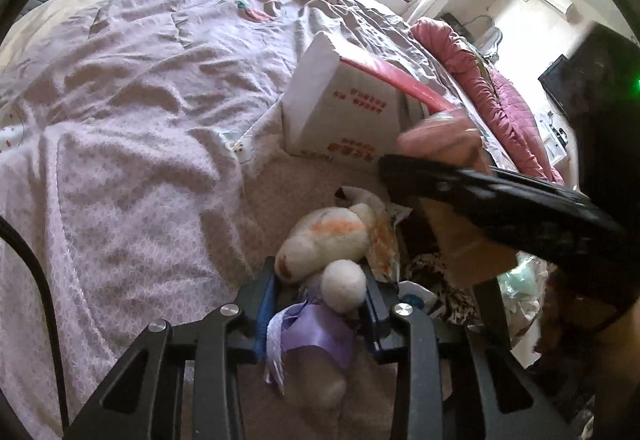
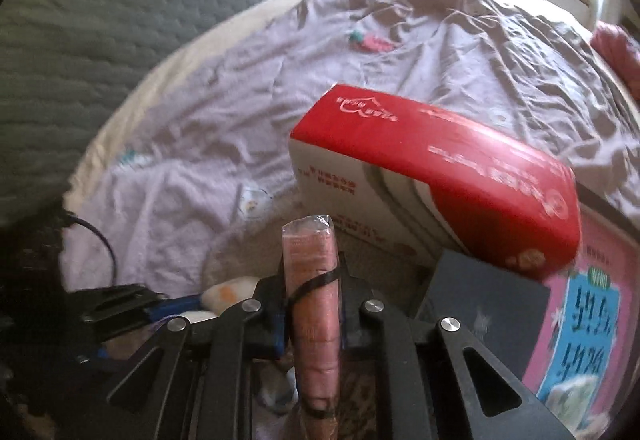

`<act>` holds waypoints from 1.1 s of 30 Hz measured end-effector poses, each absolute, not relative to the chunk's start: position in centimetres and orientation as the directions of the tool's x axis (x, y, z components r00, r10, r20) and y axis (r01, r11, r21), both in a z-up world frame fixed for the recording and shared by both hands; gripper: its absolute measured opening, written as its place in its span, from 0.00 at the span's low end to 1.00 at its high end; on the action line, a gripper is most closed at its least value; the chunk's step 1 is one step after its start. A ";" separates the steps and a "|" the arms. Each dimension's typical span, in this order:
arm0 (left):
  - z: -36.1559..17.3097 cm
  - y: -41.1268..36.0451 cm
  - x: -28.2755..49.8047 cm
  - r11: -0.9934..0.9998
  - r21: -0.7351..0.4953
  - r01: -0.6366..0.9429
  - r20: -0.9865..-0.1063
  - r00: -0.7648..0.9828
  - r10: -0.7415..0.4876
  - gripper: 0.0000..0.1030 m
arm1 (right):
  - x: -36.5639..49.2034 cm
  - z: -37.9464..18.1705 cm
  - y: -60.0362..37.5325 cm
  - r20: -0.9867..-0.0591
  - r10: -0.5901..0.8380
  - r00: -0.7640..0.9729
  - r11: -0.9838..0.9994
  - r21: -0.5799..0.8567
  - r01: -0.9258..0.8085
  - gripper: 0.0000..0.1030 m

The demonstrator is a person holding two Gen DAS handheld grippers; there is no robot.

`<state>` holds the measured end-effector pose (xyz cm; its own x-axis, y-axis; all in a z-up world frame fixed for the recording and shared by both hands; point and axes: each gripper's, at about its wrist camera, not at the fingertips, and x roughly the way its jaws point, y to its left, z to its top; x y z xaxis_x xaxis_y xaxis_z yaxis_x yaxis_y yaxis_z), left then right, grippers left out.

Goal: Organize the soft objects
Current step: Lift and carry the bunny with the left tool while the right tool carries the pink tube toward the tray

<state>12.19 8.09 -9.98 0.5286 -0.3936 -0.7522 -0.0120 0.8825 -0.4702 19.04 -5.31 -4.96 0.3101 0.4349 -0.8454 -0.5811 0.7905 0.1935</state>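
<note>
A white plush toy (image 1: 320, 240) with orange patches and a purple ribbon (image 1: 316, 336) lies low in the left wrist view. My left gripper (image 1: 322, 290) is shut on it, and the blue pads (image 1: 265, 296) press its round white tail and the ribbon. In the right wrist view my right gripper (image 2: 312, 284) is shut on a slim pink plastic-wrapped packet (image 2: 314, 260) with a black band around it. The packet stands upright between the jaws. From the left wrist view the right gripper (image 1: 480, 196) shows as a black bar with the pink packet (image 1: 436, 140) at its tip.
A red-and-white cardboard box (image 2: 432, 180) rests tilted on the wrinkled lavender bedsheet (image 1: 120, 120). A dark box (image 2: 480, 312) and a pink printed pack (image 2: 592, 320) lie at the right. A pink quilt (image 1: 492, 92) edges the bed. A small strawberry toy (image 2: 370, 40) sits farther up the bed.
</note>
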 end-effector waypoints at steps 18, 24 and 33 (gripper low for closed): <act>-4.5 8.7 7.9 0.930 -0.367 -0.034 -0.715 0.650 -0.259 0.34 | 13.8 -0.9 -9.9 -0.759 0.532 0.375 0.799 0.304 -0.518 0.17; -2.1 6.5 6.5 0.957 -0.289 -0.005 -0.714 0.667 -0.212 0.34 | 12.6 0.5 -11.4 -0.740 0.533 0.410 0.808 0.302 -0.506 0.17; 0.8 2.6 5.3 0.972 -0.227 0.057 -0.702 0.682 -0.204 0.34 | 10.9 3.3 -15.6 -0.704 0.526 0.477 0.831 0.304 -0.467 0.17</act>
